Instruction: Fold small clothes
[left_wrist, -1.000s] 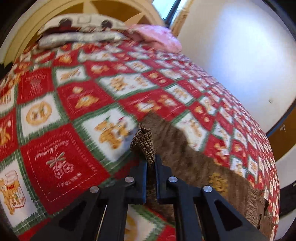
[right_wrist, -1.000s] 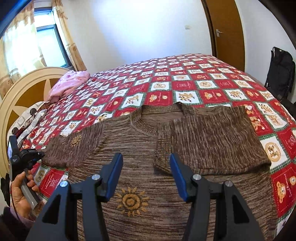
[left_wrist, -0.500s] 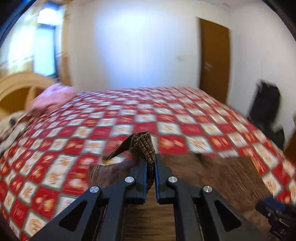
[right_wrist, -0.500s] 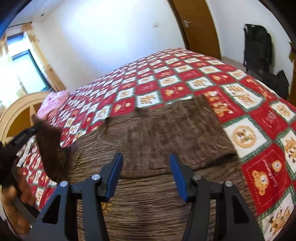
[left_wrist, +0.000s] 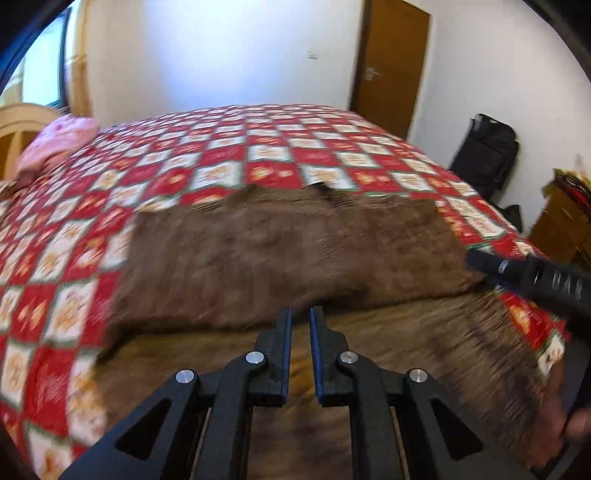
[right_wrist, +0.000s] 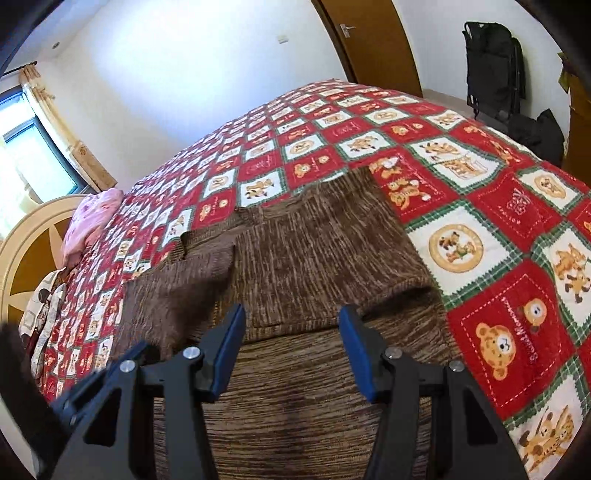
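Two sleeves of the brown knit sweater (right_wrist: 314, 258) lie folded in across its chest; the sweater is spread flat on the red-and-white patchwork quilt (right_wrist: 498, 229) covering the bed, hem toward the cameras, collar toward the far side. In the right wrist view the right sleeve lies square over the body w/ a clean lower edge, and the left sleeve (right_wrist: 173, 291) sits beside it, a bit rumpled, its cuff end overlapping near the neckline.

Left gripper (left_wrist: 300, 317) hovers over the sweater's middle, just below the folded sleeves. Its jaws are opening, only a narrow slit betw. the blue pads so far, no fabric in the gap. The left wrist view is blurred, so finer detail of the knit is lost.

Right gripper (right_wrist: 291, 317) is spread about halfway, nothing betw. its fingers, poised over the lower edge of the right sleeve. Its black body also shows at the right edge of the left wrist view.

Pink pillow (right_wrist: 92, 221) sits by the cream headboard (right_wrist: 26, 243). Black bag (right_wrist: 491, 59) leans on the wall beside the wooden door (right_wrist: 369, 40).
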